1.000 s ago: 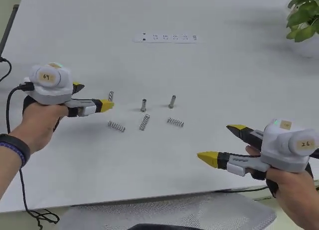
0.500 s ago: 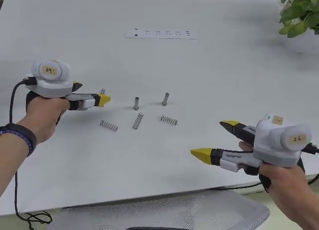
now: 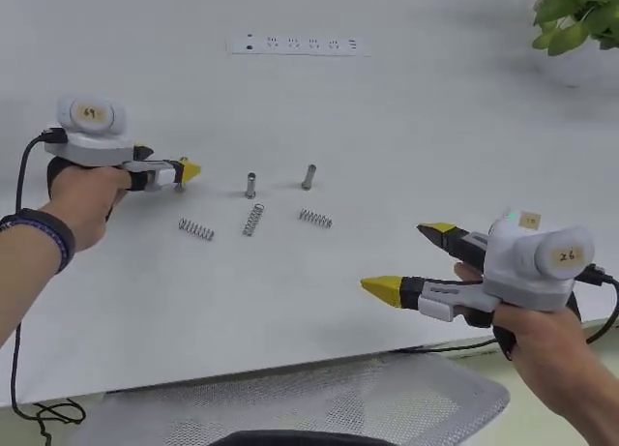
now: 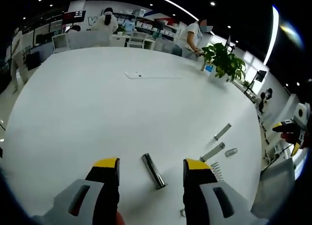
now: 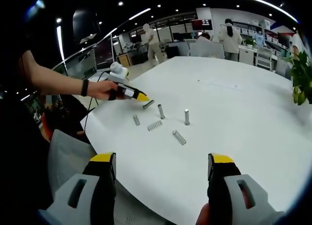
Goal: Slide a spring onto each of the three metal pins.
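Note:
Three short metal pins stand in a row on the white table: left pin (image 4: 154,171), middle pin (image 3: 250,185), right pin (image 3: 309,176). In front of them lie three loose springs (image 3: 195,229), (image 3: 253,219), (image 3: 314,219). My left gripper (image 4: 152,163) is open, with its yellow-tipped jaws on either side of the left pin and not touching it. My right gripper (image 3: 406,260) hovers open and holds nothing near the table's front right edge, well away from the pins (image 5: 161,111) and springs (image 5: 154,125).
A white power strip (image 3: 290,44) lies at the far middle of the table. A potted plant (image 3: 571,15) stands at the far right corner. A grey mesh chair (image 3: 319,407) sits below the front edge. People stand at desks in the background.
My left gripper has edged forward, so its jaws now straddle the left pin. The right gripper has kept its place near the front edge. The head camera has shifted.

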### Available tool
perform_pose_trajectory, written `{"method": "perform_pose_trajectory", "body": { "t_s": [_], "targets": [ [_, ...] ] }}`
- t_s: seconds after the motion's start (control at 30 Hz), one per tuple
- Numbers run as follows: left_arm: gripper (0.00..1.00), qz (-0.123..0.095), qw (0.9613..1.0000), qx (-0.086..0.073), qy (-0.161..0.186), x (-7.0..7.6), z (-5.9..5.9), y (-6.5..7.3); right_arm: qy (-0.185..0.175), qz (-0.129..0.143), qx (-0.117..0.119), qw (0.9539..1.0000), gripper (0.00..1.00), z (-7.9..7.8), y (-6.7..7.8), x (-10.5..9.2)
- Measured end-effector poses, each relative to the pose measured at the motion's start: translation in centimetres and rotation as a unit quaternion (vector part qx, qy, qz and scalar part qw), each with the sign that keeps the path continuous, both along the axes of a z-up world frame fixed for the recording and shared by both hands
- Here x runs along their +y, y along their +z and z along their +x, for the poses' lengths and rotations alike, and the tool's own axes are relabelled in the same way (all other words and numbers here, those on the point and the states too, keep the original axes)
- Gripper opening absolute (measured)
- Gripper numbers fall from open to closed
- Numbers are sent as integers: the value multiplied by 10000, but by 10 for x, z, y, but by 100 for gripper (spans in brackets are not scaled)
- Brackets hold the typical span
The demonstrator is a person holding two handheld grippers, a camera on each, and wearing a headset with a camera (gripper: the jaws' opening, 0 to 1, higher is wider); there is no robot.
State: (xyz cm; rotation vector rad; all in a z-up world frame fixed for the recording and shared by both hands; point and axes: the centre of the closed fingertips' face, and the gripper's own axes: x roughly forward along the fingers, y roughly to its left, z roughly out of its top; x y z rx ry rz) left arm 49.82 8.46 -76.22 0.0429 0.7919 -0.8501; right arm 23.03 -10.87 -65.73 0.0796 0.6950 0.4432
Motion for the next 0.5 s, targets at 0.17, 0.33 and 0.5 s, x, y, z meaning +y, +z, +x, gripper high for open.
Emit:
{"method": "perform_pose_trajectory", "body": {
  "t_s": [0.17, 0.33, 0.5],
  "targets": [
    [41, -3, 9999, 55, 85, -4, 4, -5, 21, -1, 22, 10000, 76, 2, -1, 1],
    [35, 33, 9999, 107, 116, -7, 4, -12, 52, -4, 52, 10000, 76, 3, -3, 2],
    [28, 69, 9998, 144, 128, -12, 4, -18, 66, -20, 79, 9999, 76, 2, -4, 1]
  ]
}}
